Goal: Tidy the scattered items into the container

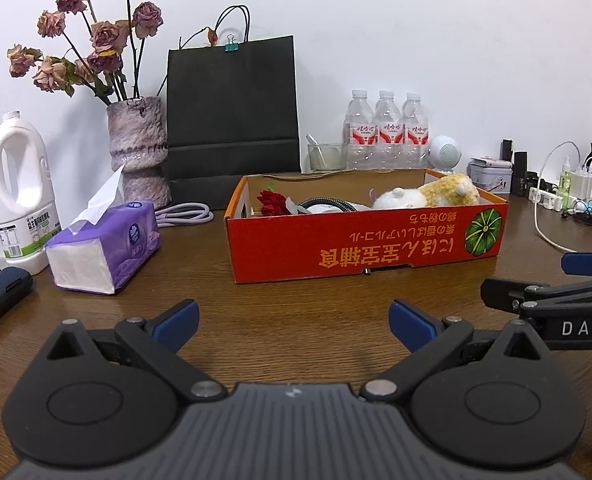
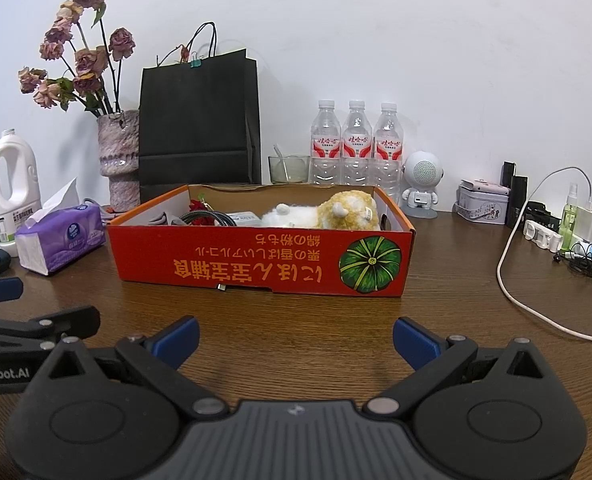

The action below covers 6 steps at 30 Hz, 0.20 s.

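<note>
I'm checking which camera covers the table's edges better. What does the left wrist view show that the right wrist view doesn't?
Only the left wrist view shows the coiled lilac cable behind the tissue pack.

Only the right wrist view shows the speaker figure's legs and base, and the white cable's full loop.

Both show the red box holding the plush toy, the black bag, and both grippers, left and right, jaws open and empty.

Both views bright, even indoor light, approx from above/front. Soft shadows on wall [image 2: 416, 40] behind black bag [image 2: 198, 120] & flowers [image 1: 84, 36]. Mild sheen on table [image 1: 296, 320]. Strong fisheye bend + dark corners at edges. Focus sharp throughout.
</note>
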Tool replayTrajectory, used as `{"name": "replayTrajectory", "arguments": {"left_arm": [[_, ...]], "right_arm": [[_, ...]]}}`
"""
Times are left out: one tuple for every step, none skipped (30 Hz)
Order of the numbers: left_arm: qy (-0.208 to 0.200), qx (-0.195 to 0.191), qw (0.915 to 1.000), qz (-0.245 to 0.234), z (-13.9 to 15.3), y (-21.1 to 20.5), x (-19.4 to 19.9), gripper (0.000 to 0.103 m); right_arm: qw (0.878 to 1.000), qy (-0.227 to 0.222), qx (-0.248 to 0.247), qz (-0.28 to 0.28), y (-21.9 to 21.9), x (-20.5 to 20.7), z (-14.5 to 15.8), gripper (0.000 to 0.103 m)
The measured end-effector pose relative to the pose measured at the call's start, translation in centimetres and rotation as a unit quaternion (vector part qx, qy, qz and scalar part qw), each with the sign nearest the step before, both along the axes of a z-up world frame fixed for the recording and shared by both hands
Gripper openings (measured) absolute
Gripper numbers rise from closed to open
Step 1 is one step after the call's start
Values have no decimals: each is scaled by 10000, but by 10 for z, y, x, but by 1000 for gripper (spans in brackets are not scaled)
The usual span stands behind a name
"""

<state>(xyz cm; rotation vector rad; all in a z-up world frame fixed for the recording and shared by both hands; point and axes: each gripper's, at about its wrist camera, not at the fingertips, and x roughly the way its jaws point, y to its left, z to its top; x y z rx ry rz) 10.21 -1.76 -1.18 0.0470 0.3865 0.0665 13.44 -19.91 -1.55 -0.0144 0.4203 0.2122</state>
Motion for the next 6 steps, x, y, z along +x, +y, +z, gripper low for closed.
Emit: {"name": "replayTrajectory", "arguments": {"left_arm": [[-13,5,10000,-22,0,0,-1,103],[-22,8,10000,-34,0,0,-1,103],[-27,5,10000,-39,0,0,-1,103],[-24,-8,10000,-55,0,0,-1,103],[-7,-27,10000,-73,1,1,0,103],[18,-45,10000,-70,0,1,0,103]], "right_arm": [[10000,-1,0,1,0,0,0,103],[10000,-1,-1,1,0,0,0,103],[10000,0,-2,0,0,0,0,103],[10000,-1,-1,1,0,0,0,103],[10000,-1,0,1,0,0,0,103],[10000,-1,0,1,0,0,0,103]]}}
